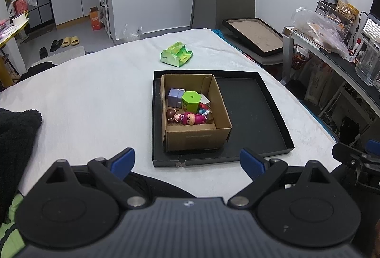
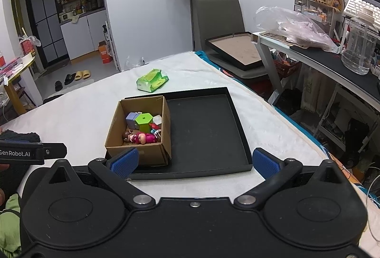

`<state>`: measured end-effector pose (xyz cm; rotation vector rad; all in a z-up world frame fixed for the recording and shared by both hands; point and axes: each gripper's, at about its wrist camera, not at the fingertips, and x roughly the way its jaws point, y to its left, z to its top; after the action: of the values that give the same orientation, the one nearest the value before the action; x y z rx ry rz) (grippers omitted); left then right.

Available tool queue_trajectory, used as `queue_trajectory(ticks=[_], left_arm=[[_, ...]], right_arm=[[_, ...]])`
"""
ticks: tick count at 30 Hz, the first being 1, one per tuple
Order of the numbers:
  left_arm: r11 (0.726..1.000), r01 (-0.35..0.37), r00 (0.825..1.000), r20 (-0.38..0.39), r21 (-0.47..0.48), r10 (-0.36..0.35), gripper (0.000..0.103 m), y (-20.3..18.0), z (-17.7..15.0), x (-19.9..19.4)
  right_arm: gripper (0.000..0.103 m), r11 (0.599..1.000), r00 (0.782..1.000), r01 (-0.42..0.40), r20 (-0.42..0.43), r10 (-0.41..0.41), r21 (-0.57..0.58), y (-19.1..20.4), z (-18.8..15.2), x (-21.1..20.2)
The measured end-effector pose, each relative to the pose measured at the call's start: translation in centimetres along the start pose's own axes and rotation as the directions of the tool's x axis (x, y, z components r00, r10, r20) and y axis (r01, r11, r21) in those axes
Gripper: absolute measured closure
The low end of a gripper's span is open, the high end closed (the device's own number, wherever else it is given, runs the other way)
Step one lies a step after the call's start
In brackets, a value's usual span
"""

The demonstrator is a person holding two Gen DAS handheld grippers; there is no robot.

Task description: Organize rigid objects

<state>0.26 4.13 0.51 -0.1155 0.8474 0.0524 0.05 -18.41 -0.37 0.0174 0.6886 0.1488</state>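
Sitting in the left half of the black tray (image 2: 209, 129), the cardboard box (image 2: 140, 132) is holding the toys: a pink figurine (image 1: 187, 118) lying on its side with its long axis running left-right, a green hexagonal container (image 1: 191, 101) and a lilac block (image 1: 175, 97) behind it. Both the left gripper (image 1: 187, 160) and the right gripper (image 2: 194, 163) are hanging spread wide and empty, short of the tray's near edge. The box is lying straight ahead of the left gripper and ahead-left of the right, so the left looks better placed.
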Motion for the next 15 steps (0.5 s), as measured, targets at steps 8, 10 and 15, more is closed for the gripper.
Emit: queue_trajectory(ticks=[8, 10, 15], left_arm=[[1.000, 0.001, 1.000, -0.002, -0.001, -0.001, 0.009, 0.07, -0.06, 0.00], [1.000, -0.001, 1.000, -0.002, -0.001, 0.001, 0.009, 0.07, -0.07, -0.01], [1.000, 0.001, 1.000, -0.004, 0.002, -0.001, 0.009, 0.09, -0.10, 0.01]], right_arm=[[0.000, 1.000, 1.000, 0.000, -0.001, 0.000, 0.000, 0.02, -0.02, 0.01], [0.000, 1.000, 1.000, 0.001, 0.000, -0.001, -0.001, 0.02, -0.01, 0.01], [0.000, 1.000, 1.000, -0.001, -0.006, 0.001, 0.004, -0.01, -0.02, 0.18]])
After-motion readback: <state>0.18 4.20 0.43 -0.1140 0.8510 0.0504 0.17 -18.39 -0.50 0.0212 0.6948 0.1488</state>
